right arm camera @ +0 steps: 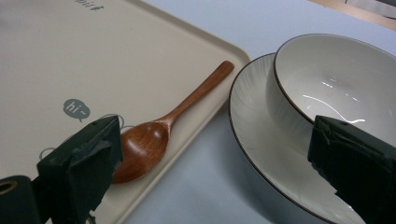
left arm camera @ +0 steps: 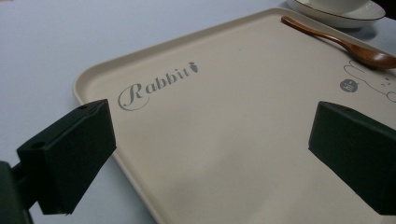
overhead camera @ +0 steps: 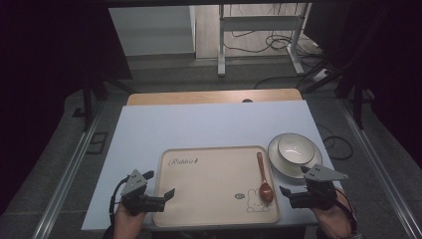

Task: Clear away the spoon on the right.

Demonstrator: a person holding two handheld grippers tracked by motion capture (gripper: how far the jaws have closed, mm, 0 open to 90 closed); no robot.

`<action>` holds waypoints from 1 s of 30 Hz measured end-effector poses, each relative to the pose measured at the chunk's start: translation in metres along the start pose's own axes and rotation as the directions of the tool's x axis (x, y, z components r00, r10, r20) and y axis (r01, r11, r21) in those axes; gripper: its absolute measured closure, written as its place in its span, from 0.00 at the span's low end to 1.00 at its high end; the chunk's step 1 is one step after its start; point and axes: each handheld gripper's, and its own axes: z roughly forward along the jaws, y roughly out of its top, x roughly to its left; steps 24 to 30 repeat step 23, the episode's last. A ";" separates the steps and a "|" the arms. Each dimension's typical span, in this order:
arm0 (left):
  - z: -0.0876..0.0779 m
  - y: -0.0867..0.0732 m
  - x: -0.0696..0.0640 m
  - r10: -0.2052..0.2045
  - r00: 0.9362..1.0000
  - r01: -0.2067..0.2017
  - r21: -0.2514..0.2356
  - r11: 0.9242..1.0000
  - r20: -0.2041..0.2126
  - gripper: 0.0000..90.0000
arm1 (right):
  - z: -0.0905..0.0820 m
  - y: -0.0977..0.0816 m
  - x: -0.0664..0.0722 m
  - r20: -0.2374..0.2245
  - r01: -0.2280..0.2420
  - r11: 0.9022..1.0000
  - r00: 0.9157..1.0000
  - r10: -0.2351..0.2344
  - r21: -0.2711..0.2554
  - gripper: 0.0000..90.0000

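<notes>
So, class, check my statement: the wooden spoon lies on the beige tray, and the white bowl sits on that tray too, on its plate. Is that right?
Not quite. The wooden spoon does lie on the beige tray, but the white bowl sits on its plate on the table beside the tray's right edge, not on the tray. The high view shows this, and the right gripper view shows the table surface between tray and plate.

The left tool (overhead camera: 160, 195) is black, with a grey three-cornered plate on top and a black cable looping off its back. The right tool (overhead camera: 288, 192) looks the same: black body, grey pointed plate. Each has two thick, blocky black jaws. A dark band circles the right wrist.
</notes>
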 end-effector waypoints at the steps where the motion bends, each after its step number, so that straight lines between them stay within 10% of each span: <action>1: 0.000 0.000 0.000 0.000 1.000 0.000 0.001 1.000 0.000 0.00 | -0.001 -0.001 0.000 0.002 -0.005 1.000 1.000 0.005 -0.002 0.03; 30: 0.001 0.000 0.000 0.001 1.000 -0.001 0.003 1.000 -0.001 0.00 | -0.006 -0.031 -0.011 -0.002 -0.052 0.998 0.999 0.052 0.036 0.03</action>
